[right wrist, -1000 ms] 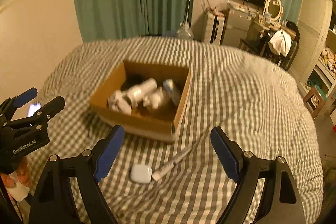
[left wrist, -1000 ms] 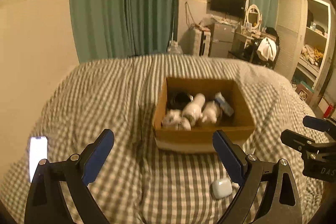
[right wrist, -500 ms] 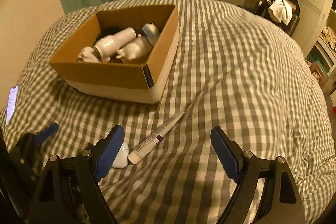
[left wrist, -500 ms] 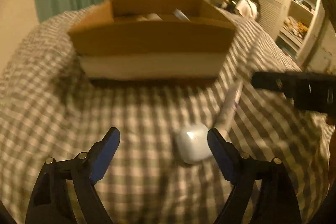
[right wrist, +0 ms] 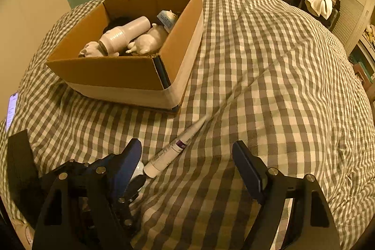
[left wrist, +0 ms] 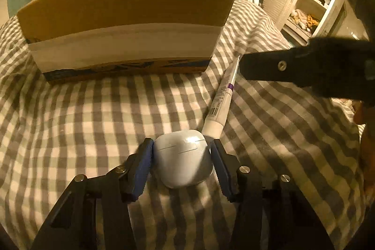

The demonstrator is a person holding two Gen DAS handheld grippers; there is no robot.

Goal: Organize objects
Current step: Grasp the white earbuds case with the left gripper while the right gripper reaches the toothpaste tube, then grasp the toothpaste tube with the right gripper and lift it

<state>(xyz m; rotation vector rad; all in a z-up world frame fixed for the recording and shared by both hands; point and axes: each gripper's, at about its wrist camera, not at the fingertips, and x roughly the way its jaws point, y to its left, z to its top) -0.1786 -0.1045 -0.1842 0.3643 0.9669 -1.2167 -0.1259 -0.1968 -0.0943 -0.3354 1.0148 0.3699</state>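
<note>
Pinching white earbud case [left wrist: 184,157], L gripper [left wrist: 181,156]; R gripper [right wrist: 187,165] spread above tube [right wrist: 173,149].

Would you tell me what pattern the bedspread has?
A grey-and-white check; the bedspread shows best in the right wrist view.

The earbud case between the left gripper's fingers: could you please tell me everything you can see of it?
The earbud case is a small, rounded, pale grey-white shell that looks like smooth glossy plastic, with a thin lid seam across its top; the lid is shut. It lies on the checked bedcover in front of the cardboard box. The left gripper has a blue pad against each side. The cap end of the white tube meets its far right edge.
</note>
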